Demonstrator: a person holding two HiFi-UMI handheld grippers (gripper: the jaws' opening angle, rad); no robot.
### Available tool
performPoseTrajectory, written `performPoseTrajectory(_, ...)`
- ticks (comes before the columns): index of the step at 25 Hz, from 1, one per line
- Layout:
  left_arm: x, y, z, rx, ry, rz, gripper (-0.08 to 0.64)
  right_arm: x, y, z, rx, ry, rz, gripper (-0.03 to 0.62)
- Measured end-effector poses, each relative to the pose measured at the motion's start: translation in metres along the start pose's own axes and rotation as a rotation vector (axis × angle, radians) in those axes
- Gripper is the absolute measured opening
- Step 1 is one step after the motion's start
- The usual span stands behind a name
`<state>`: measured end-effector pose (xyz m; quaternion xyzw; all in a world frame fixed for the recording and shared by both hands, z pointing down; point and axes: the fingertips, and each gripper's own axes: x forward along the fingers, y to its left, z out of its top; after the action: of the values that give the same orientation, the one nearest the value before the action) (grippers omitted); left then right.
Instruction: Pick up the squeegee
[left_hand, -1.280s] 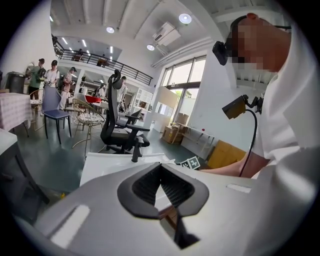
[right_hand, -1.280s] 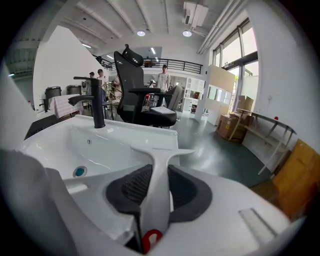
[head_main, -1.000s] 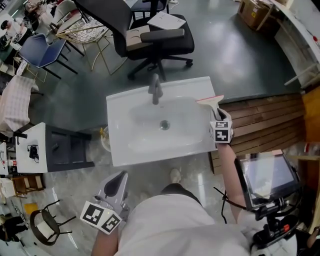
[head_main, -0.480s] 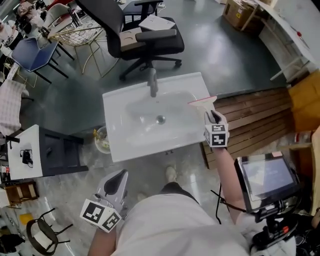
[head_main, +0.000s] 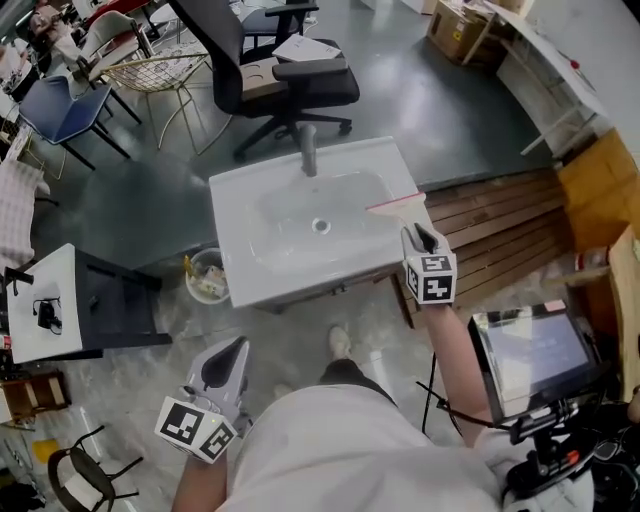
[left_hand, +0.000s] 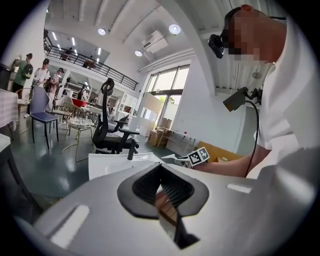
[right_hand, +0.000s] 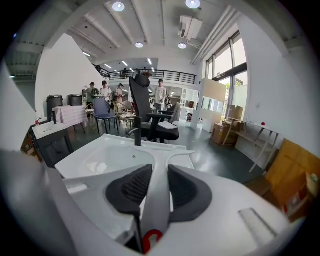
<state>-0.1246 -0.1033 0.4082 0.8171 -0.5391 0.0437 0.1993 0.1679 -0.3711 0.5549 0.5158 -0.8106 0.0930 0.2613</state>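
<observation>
The squeegee (head_main: 396, 205) is a white one with a thin reddish blade edge, and it hangs over the right rim of the white sink (head_main: 238, 283). My right gripper (head_main: 420, 238) is shut on its handle from the near side. In the right gripper view the handle (right_hand: 158, 175) runs up between the two black pads to the blade (right_hand: 181, 153), with the basin (right_hand: 95, 152) and dark faucet (right_hand: 137, 131) beyond. My left gripper (head_main: 228, 354) hangs low at the left, well short of the sink. Its pads (left_hand: 145, 187) stand together with nothing held.
A black office chair (head_main: 290, 70) stands behind the faucet (head_main: 309, 150). A wooden pallet (head_main: 495, 225) lies right of the sink, and a small bin (head_main: 205, 278) sits at its left front corner. A dark side table (head_main: 60, 310) is at the left, a screen (head_main: 525, 355) at my right.
My right gripper has lifted the squeegee off the sink's right rim and drawn it a little toward me. The left gripper has shifted slightly, still holding nothing.
</observation>
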Motion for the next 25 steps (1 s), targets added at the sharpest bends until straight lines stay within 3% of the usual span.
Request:
performPoseTrajectory(8, -0.052, -0.004, -0.016, -0.005, -0.012, -0.046, 0.008, -0.066, 0.047, 0.001, 0.005, -0.019, 0.017, 0.104)
performPoseTrajectory(13, -0.137, -0.012, -0.045, -0.007, -0.025, -0.089, 0.008, -0.158, 0.114, -0.014, -0.004, -0.048, 0.0, 0.104)
performPoseTrajectory(25, -0.126, -0.011, -0.052, 0.0, -0.011, -0.112, 0.008, -0.189, 0.143, -0.007, 0.031, -0.075, 0.051, 0.104)
